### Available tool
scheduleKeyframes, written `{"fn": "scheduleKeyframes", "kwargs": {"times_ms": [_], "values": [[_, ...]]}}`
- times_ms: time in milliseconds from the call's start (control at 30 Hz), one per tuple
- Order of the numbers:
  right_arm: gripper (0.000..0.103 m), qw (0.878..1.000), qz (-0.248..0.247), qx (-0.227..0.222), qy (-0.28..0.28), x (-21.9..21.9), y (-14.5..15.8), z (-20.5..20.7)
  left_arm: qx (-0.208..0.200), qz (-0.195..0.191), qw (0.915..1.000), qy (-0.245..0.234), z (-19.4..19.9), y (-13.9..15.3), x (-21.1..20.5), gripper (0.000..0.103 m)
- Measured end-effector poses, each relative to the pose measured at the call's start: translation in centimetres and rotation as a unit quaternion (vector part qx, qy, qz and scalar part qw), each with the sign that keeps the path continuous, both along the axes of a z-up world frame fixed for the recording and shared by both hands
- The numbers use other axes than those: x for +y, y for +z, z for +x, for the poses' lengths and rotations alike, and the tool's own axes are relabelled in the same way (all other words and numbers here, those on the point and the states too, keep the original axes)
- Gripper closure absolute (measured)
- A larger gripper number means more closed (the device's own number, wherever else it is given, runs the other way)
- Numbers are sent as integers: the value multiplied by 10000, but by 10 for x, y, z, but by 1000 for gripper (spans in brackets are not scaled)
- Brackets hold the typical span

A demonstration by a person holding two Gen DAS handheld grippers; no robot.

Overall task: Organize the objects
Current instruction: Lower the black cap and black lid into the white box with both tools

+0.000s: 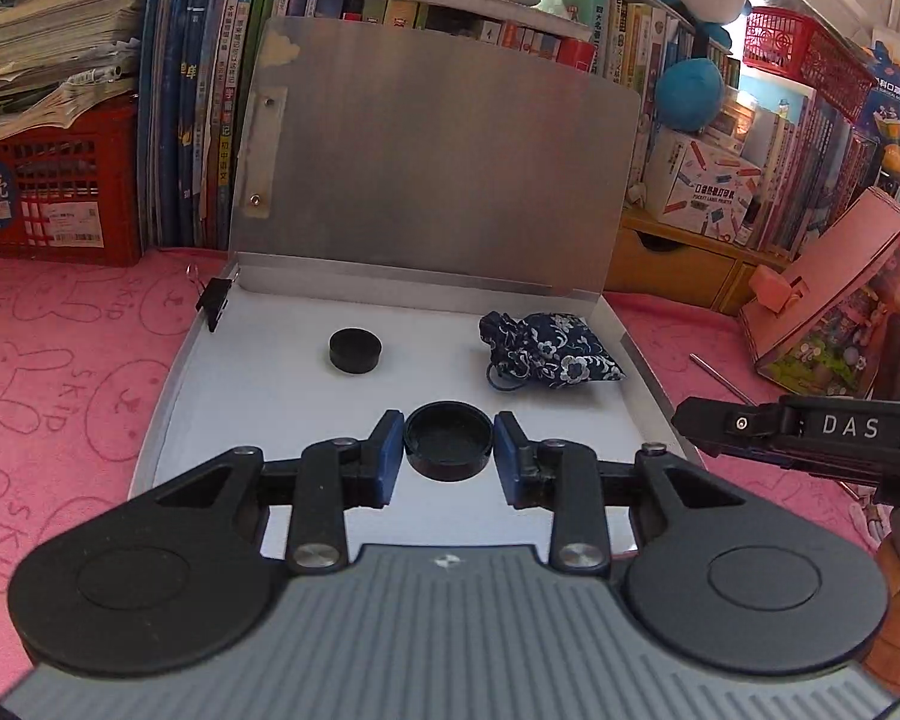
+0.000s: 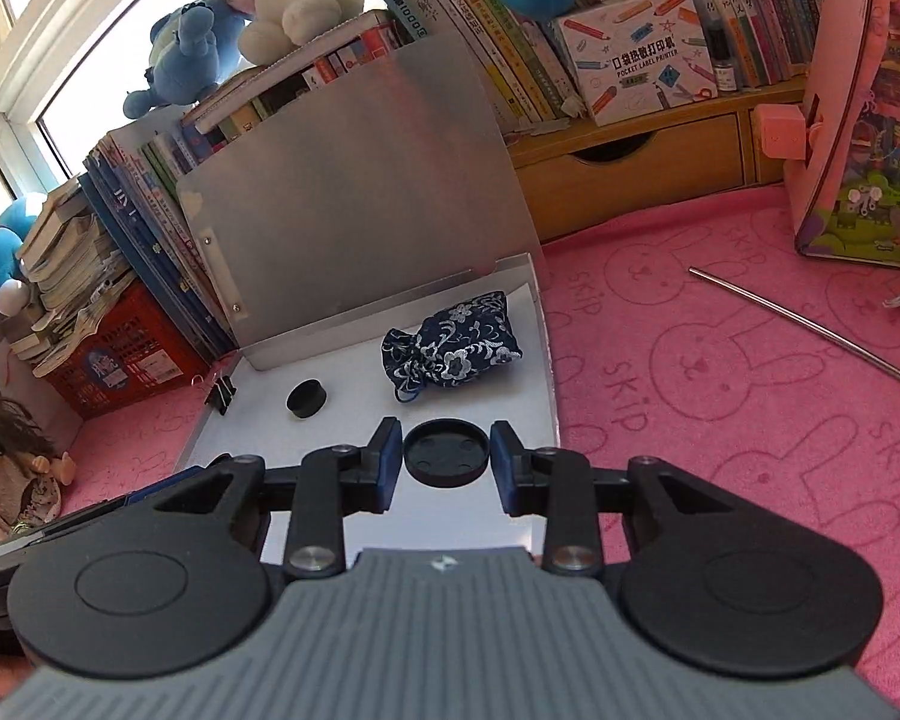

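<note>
An open metal case point(image 1: 642, 360) with a raised lid lies on the pink cloth. On its white floor are a black puck point(image 1: 355, 349), a blue floral pouch point(image 1: 549, 349) and a black round lid point(image 1: 448, 439). My left gripper point(image 1: 448, 450) is open, its blue pads on either side of the lid with small gaps. In the right wrist view the same lid point(image 2: 446, 451) appears between the open fingers of my right gripper point(image 2: 446, 456), also with gaps. The puck point(image 2: 306, 398) and the pouch point(image 2: 453, 345) lie beyond it. Which gripper is nearer the lid I cannot tell.
A black binder clip point(image 1: 213, 300) is clipped on the case's left edge. A metal rod point(image 2: 810, 324) lies on the cloth to the right. Books, a red crate point(image 1: 54, 198), plush toys and a pink box point(image 1: 840, 294) ring the back. A doll point(image 2: 12, 462) sits at the left.
</note>
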State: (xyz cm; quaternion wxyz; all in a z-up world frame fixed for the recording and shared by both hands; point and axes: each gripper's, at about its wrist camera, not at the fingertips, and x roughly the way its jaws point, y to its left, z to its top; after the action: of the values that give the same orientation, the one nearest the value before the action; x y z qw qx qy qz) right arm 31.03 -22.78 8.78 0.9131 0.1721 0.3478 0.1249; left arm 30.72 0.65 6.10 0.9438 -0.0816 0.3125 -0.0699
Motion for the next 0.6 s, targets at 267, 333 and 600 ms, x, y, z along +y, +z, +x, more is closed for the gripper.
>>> {"fn": "scheduleKeyframes", "kwargs": {"times_ms": [267, 333, 600], "values": [[66, 9998, -145, 115, 41, 13, -15, 26, 113, 302, 9995, 60, 36, -12, -1, 65], [66, 9994, -340, 78, 78, 19, -16, 30, 157, 331, 9993, 99, 42, -14, 2, 65], [66, 9962, -847, 38, 199, 39, -23, 45, 388, 463, 9979, 232, 62, -29, 8, 65]]}}
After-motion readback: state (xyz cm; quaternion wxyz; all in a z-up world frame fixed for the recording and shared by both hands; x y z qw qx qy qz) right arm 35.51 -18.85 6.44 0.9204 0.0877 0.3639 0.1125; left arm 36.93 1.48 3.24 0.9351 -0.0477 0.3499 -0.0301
